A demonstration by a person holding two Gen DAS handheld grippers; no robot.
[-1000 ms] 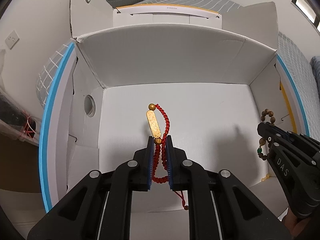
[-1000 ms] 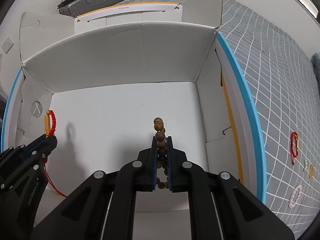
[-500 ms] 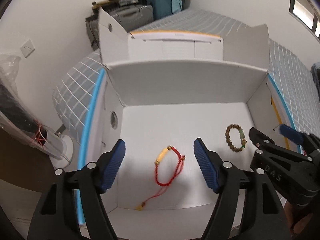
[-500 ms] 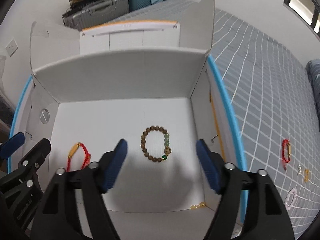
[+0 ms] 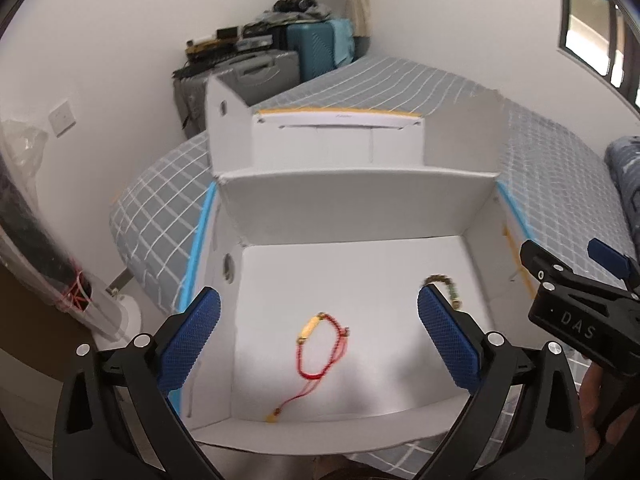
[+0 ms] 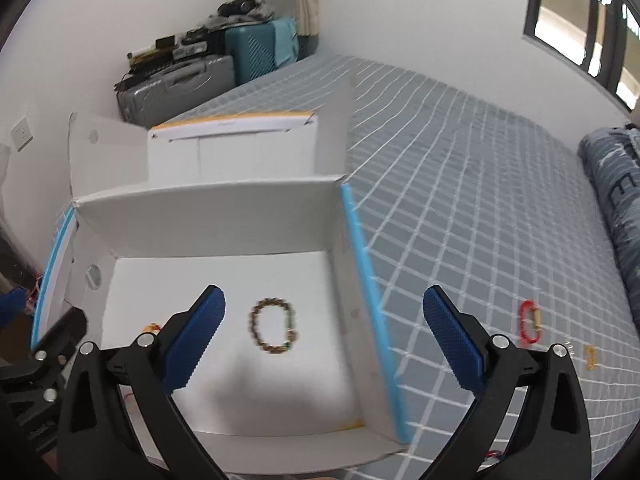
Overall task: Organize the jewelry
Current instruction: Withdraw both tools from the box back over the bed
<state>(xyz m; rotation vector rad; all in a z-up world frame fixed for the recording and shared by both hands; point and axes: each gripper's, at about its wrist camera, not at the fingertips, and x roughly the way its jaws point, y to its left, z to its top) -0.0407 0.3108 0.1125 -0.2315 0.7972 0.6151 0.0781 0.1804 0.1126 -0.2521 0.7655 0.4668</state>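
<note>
A red cord bracelet (image 5: 320, 350) with a gold tube bead lies on the floor of the open white cardboard box (image 5: 352, 196). A brown bead bracelet (image 6: 274, 331) with green beads lies flat beside it in the same box (image 6: 208, 212); in the left wrist view it (image 5: 446, 286) is partly hidden by a finger. My left gripper (image 5: 319, 340) is open and empty, raised above the box. My right gripper (image 6: 324, 340) is open and empty, raised above the box's right part; its side shows in the left wrist view (image 5: 576, 316).
The box sits on a grey checked bed (image 6: 480, 200). Another red bracelet (image 6: 530, 322) and a small gold piece (image 6: 589, 357) lie on the bed to the right. Suitcases (image 6: 192, 80) stand by the far wall.
Both grippers opened and let go of their bracelets, which now lie on the box floor. Both grippers then rose and drew back from the box.
</note>
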